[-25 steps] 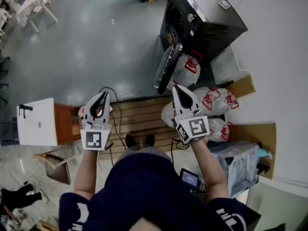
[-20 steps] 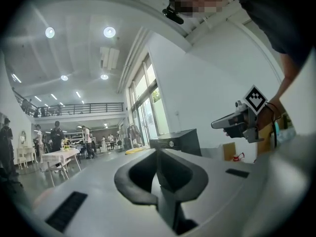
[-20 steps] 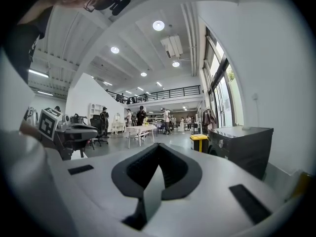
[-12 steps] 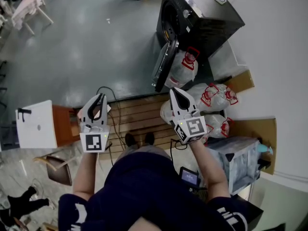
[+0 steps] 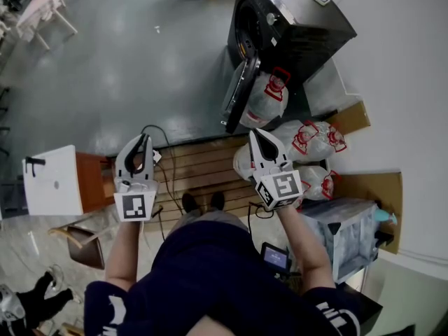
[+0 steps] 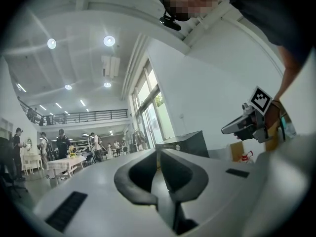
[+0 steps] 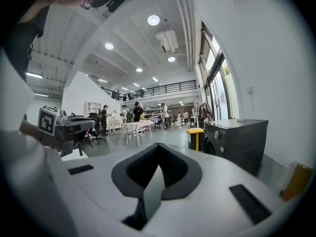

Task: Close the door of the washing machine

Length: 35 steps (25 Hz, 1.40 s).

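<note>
The washing machine (image 5: 294, 37) has a dark, smooth, matt casing. The platform (image 5: 203, 170) is bare slatted wood. The bags (image 5: 315, 145) are crinkled glossy plastic. The left gripper (image 5: 143, 142) and right gripper (image 5: 256, 135) are matt white plastic.

— What can't be made out here?
— The washing machine (image 5: 294, 30) runs off the top edge of the head view, and its drum (image 5: 248, 30) is only a dark hole. The door (image 5: 238, 93) shows edge-on, so its face can't be read, and it covers part of a white bag (image 5: 260, 110).
— And from the grippers?
— In the left gripper view, the left gripper (image 6: 158, 154) itself hides the machine's lower half. The people (image 6: 61, 144) in the far hall are too small to tell apart.
— The person?
— Below the torso (image 5: 210, 271), only the shoes (image 5: 203, 203) show.
</note>
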{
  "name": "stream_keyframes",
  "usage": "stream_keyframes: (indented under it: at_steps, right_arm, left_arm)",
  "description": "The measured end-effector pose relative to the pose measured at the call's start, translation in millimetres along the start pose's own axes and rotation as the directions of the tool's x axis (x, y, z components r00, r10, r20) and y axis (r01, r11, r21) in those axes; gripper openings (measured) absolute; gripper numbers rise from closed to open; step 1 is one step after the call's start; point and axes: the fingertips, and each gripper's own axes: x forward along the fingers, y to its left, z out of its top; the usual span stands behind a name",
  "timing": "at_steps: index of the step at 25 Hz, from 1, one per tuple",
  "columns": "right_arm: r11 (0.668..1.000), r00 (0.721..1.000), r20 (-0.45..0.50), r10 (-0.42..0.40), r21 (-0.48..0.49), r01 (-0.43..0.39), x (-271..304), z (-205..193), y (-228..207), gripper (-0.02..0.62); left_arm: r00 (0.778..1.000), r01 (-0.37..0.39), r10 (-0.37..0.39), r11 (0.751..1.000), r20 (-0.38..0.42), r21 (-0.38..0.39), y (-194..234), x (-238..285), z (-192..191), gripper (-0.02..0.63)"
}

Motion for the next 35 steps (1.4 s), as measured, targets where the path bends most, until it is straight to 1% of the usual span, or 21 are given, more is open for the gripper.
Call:
stream_keyframes:
  at_steps: [3, 6, 7, 9, 10, 12, 15, 19, 21, 23, 26, 32, 35]
  right_arm:
    - [1.0, 1.0, -0.007, 0.003, 0.0, -0.003, 0, -2, 1, 0.02]
    - [1.0, 1.0, -0.016, 0.005, -0.005, -0.005, 0, -6, 1, 0.02]
    - [1.0, 1.0, -0.017, 0.004, -0.005, -0.004, -1, -7, 1, 0.02]
    - [1.0, 1.0, -0.019, 0.001, -0.005, -0.001, -2, -9, 0, 0.02]
    - [1.0, 1.0, -0.02, 0.0, -0.006, 0.0, -2, -10, 0, 0.02]
    - [1.0, 1.0, -0.02, -0.003, -0.008, 0.003, -2, -10, -2, 0.02]
    - [1.0, 1.0, -0.019, -0.004, -0.011, 0.004, -2, -10, -3, 0.02]
    - [1.0, 1.0, -0.015, -0.005, -0.015, 0.004, -2, -8, -3, 0.02]
    - [1.0, 1.0, -0.014, -0.006, -0.016, 0.006, -3, -8, -4, 0.02]
    - [1.0, 1.0, -0.017, -0.01, -0.02, 0.009, -4, -9, -5, 0.02]
    - [1.0, 1.0, -0.023, -0.014, -0.019, 0.014, -7, -11, -8, 0.02]
    - [0.999, 0.999, -0.031, -0.03, -0.018, 0.029, -16, -16, -19, 0.02]
    - [0.999, 0.999, -0.032, -0.037, -0.015, 0.037, -23, -19, -27, 0.02]
  left_arm:
    - [1.0, 0.001, 0.0, 1.0, 0.017, -0.022, 4, 1, 2, 0.041]
    - [1.0, 0.016, -0.015, 0.999, 0.011, -0.05, 5, 3, -1, 0.044]
    - [1.0, 0.023, -0.023, 0.998, 0.009, -0.053, 5, 4, -2, 0.063]
    - [0.999, 0.035, -0.035, 0.998, 0.003, -0.059, 4, 6, -4, 0.145]
    - [0.999, 0.036, -0.037, 0.997, -0.005, -0.064, 4, 7, -6, 0.158]
    - [0.999, 0.037, -0.038, 0.997, -0.012, -0.068, 3, 9, -8, 0.161]
    - [0.999, 0.047, -0.047, 0.997, 0.008, -0.065, 1, 12, -4, 0.201]
    - [0.997, 0.071, -0.071, 0.995, 0.006, -0.063, -4, 15, -5, 0.222]
    - [0.996, 0.086, -0.086, 0.994, 0.0, -0.065, -8, 16, -7, 0.237]
    - [0.994, 0.107, -0.107, 0.993, -0.004, -0.058, -12, 18, -9, 0.271]
    - [0.99, 0.139, -0.141, 0.989, -0.026, -0.056, -19, 21, -15, 0.302]
    - [0.975, 0.216, -0.218, 0.975, -0.05, -0.053, -42, 33, -24, 0.325]
    - [0.967, 0.247, -0.248, 0.969, -0.061, -0.028, -57, 39, -31, 0.325]
